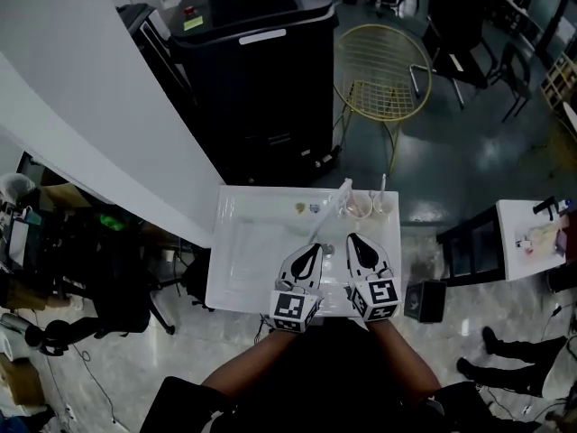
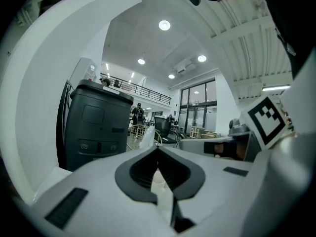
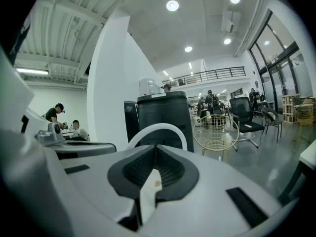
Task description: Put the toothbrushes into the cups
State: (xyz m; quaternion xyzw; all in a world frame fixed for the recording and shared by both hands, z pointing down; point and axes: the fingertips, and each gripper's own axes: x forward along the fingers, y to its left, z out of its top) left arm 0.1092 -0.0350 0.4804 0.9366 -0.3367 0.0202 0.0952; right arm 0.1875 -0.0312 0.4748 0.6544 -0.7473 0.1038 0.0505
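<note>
1. Two cups (image 1: 359, 208) stood side by side at the far right corner of the white basin (image 1: 248, 251), close enough that I couldn't tell whether they touched.
2. A thin white toothbrush (image 1: 383, 186) stood upright in the right-hand cup; what the other cup held I couldn't make out.
3. My left gripper (image 1: 315, 248) hovered over the basin's near half, its jaws pressed together at the tips with nothing visible between them.
4. My right gripper (image 1: 352, 238) hung just beside it, jaws likewise closed and empty as far as I saw.
5. A white arched spout (image 1: 329, 213) reached over the basin, and a black machine (image 1: 252, 61) stood beyond.
</note>
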